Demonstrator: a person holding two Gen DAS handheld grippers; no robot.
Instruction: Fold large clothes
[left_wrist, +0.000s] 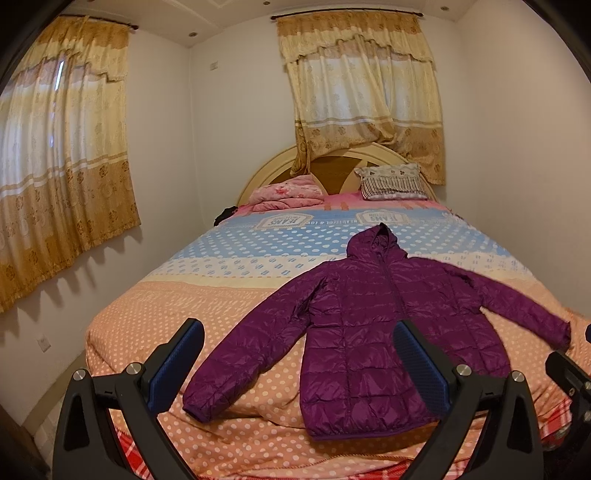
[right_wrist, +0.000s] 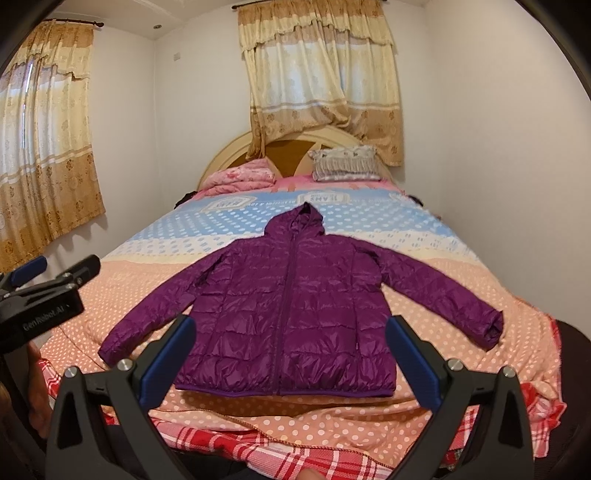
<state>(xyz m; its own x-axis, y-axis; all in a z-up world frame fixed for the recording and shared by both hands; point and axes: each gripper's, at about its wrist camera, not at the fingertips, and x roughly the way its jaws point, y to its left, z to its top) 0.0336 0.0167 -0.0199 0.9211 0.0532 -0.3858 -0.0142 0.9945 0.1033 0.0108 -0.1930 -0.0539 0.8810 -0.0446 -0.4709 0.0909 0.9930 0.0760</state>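
A purple jacket (right_wrist: 291, 314) lies flat on the bed (right_wrist: 424, 236), and both grippers hang over it with nothing in them.

The jacket is in the middle of the right wrist view and to the lower right in the left wrist view, front side up, zipped, with its hood (right_wrist: 299, 221) pointing to the top of the frame and its 2 sleeves spread out to the sides. The left gripper (left_wrist: 299, 362) is spread wide at the bottom of its frame, above the jacket's left sleeve (left_wrist: 240, 354), not touching it. The right gripper (right_wrist: 291, 358) is spread wide too, low in its frame, above the jacket's bottom edge. A pillow (right_wrist: 345, 163) and a pink blanket (right_wrist: 240, 178) sit by the headboard (right_wrist: 229, 147) in the upper middle. Curtains (right_wrist: 321, 85) hang at the top and at the left.
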